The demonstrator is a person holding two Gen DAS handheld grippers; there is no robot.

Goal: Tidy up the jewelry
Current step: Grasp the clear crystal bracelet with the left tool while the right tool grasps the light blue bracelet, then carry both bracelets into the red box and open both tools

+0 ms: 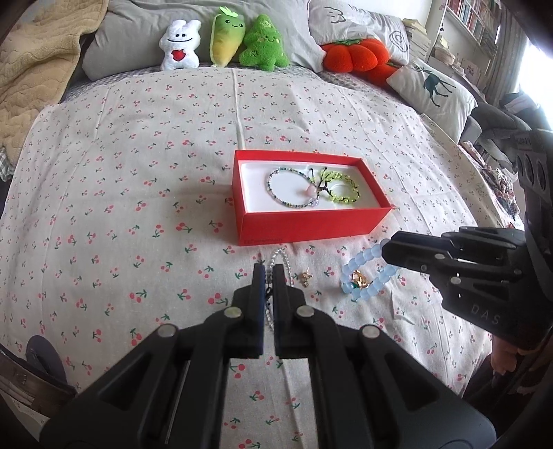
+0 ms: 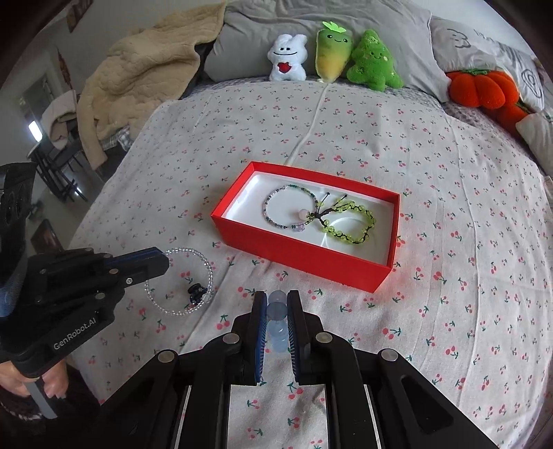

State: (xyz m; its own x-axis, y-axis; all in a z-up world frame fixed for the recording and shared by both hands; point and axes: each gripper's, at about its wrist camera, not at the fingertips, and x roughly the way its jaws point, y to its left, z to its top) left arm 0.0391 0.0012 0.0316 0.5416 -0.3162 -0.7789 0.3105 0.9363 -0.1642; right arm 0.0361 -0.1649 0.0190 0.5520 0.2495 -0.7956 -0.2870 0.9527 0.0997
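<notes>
A red box (image 1: 304, 224) (image 2: 293, 252) with a white lining lies on the cherry-print bedsheet. It holds a multicolour bead bracelet (image 1: 281, 184) (image 2: 276, 197) and a yellow-green bead bracelet (image 1: 345, 190) (image 2: 356, 224). My left gripper (image 1: 269, 273) (image 2: 166, 262) is shut on a clear bead bracelet (image 1: 281, 255) (image 2: 179, 283) lying in front of the box. My right gripper (image 2: 277, 300) (image 1: 383, 250) is shut on a pale blue bead bracelet (image 1: 366, 273) (image 2: 278, 321) with a gold charm. A small gold piece (image 1: 306, 278) lies between the two bracelets.
Plush toys (image 1: 224, 41) (image 2: 331, 55) and grey pillows (image 1: 304, 27) line the far edge of the bed. An orange pumpkin cushion (image 1: 356, 55) (image 2: 484, 89) sits at the back right. A beige blanket (image 2: 138, 76) is piled at the back left.
</notes>
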